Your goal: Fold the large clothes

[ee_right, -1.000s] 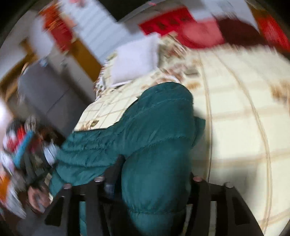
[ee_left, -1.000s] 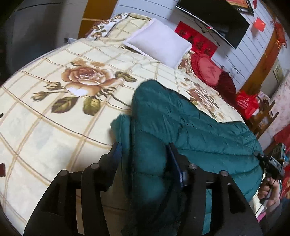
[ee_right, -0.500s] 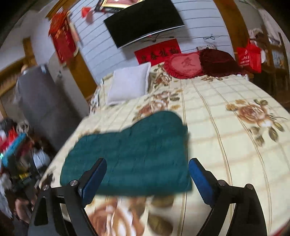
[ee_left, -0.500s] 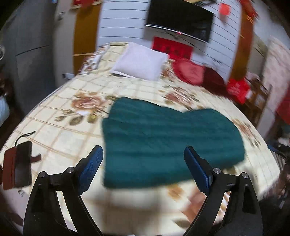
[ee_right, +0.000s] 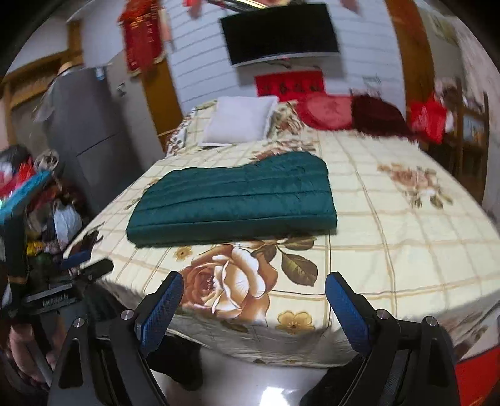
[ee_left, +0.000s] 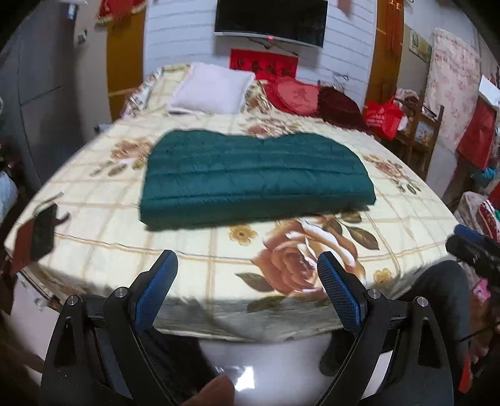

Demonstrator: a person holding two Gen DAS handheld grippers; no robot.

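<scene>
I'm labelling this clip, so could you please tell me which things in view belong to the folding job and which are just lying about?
Belongs to the job:
- green quilted jacket, lying folded flat on the bed
- left tongs, open
- right tongs, open

Just lying about:
- white pillow
- red heart cushion
- dark red cushion
- dark pouch at the bed's edge
- wall TV

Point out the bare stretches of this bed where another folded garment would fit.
Most room lies on the bedspread right of the folded green jacket, out to the bed's edge. A narrower strip runs between the jacket and the foot edge, over the big rose. The head end is crowded: white pillow, red cushions. A dark pouch occupies the left corner.
</scene>
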